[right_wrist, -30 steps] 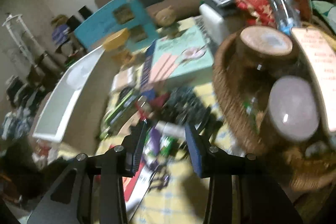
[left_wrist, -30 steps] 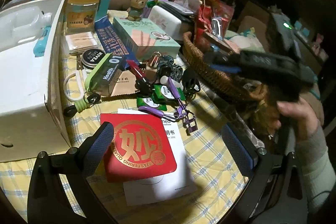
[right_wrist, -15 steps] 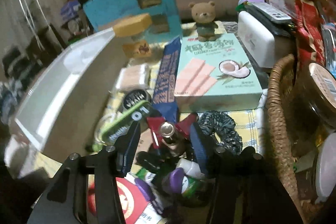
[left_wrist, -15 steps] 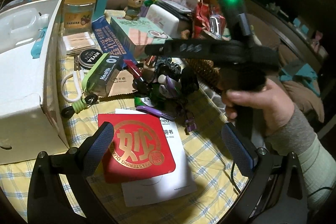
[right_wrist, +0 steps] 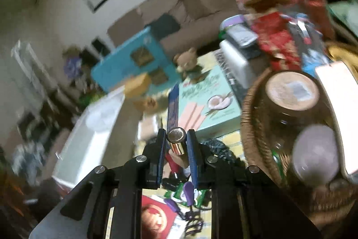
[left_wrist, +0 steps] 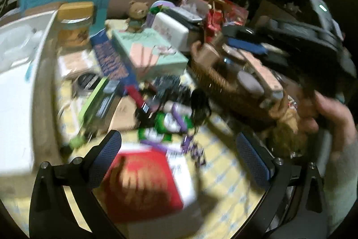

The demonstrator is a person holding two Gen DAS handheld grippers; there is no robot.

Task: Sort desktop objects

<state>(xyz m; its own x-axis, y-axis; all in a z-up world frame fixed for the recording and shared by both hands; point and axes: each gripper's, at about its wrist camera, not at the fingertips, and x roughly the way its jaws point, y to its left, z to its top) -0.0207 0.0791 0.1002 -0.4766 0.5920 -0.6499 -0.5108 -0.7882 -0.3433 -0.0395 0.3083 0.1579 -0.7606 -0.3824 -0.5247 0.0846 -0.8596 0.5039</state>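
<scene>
Right wrist view shows the yellow checked tablecloth [right_wrist: 230,138] crowded, so the sorting looks barely under way. Largest, at nine o'clock, is the open white cardboard box [right_wrist: 89,133]; at three o'clock sits the brown woven wicker basket [right_wrist: 252,127], already holding jars and a pale round lid. Between them, at twelve o'clock, lies the mint-green wafer biscuit box [right_wrist: 208,104], with the small brown teddy bear [right_wrist: 185,62] standing on its far edge. At six o'clock, below the fingers, a red square card [right_wrist: 154,218] and a purple eyelash curler [right_wrist: 179,209] still lie loose with green sachets, judged as work left.

Smallest is the task's thing: a gold-capped metal lipstick tube [right_wrist: 176,142]. The right gripper [right_wrist: 176,145] has just been closing and now pinches that tube between its blue pads, cap end pointing away, lifted clear of the clutter. Judging by its nearness, the basket seems the likely destination.

Left wrist view, heavily blurred, shows the left gripper [left_wrist: 179,149] spread wide and empty above the red card.
</scene>
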